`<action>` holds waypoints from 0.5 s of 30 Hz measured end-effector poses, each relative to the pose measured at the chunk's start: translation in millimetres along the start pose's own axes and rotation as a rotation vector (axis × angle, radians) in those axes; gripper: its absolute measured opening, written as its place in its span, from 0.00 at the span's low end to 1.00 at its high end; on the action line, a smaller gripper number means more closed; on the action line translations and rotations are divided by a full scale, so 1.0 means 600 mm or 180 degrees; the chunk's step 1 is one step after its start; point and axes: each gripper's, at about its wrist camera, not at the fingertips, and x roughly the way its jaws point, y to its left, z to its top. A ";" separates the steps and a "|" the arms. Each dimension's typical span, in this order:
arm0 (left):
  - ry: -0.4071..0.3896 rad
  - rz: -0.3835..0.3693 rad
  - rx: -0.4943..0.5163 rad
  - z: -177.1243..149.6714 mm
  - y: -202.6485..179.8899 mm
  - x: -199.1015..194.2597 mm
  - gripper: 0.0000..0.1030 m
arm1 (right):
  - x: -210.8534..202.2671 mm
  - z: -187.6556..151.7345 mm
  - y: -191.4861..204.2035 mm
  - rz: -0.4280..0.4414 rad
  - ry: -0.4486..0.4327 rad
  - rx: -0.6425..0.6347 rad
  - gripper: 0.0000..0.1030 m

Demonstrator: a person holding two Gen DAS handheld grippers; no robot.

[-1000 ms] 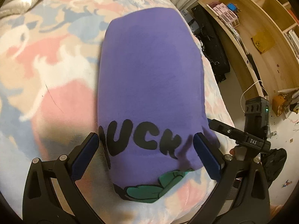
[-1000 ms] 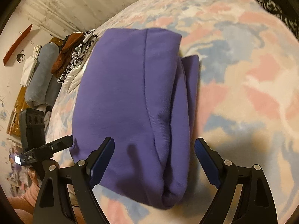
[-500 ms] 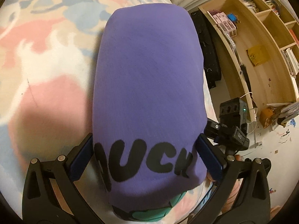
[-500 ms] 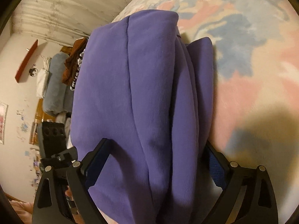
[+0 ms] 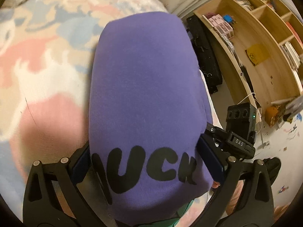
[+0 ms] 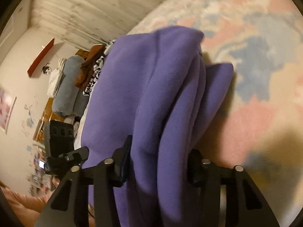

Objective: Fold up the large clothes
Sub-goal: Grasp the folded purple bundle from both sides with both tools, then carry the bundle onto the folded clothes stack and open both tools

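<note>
A folded purple garment [image 5: 144,87] with black letters and a green print lies on the pastel bedspread [image 5: 37,60]. My left gripper [image 5: 145,162] straddles its near end, the blue pads pressed against both sides of the thick fold. In the right wrist view the same garment [image 6: 151,94] shows as several stacked purple layers. My right gripper [image 6: 161,162] is shut on those layers at their near edge. Each gripper shows in the other's view, the right [image 5: 240,130] and the left [image 6: 60,141].
The bedspread [image 6: 255,75] stretches beyond the garment. A wooden bookshelf [image 5: 265,43] and a black case [image 5: 204,53] stand past the bed's right edge. A grey bolster [image 6: 66,87] and a pile of other clothes [image 6: 90,70] lie at the far end.
Both grippers moved forward over the garment's opposite edges and closed on it. The right jaws narrowed from wide open to clamped on the layers, which now bunch up.
</note>
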 end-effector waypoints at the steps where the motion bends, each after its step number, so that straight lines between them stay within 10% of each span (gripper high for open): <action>1: -0.0039 0.0016 0.0049 0.001 -0.006 -0.009 0.96 | -0.005 -0.003 -0.001 -0.0002 -0.0030 -0.0030 0.43; 15: -0.0561 0.0243 0.0283 0.050 -0.081 -0.207 0.93 | 0.018 0.017 0.108 0.0209 -0.0408 -0.0215 0.42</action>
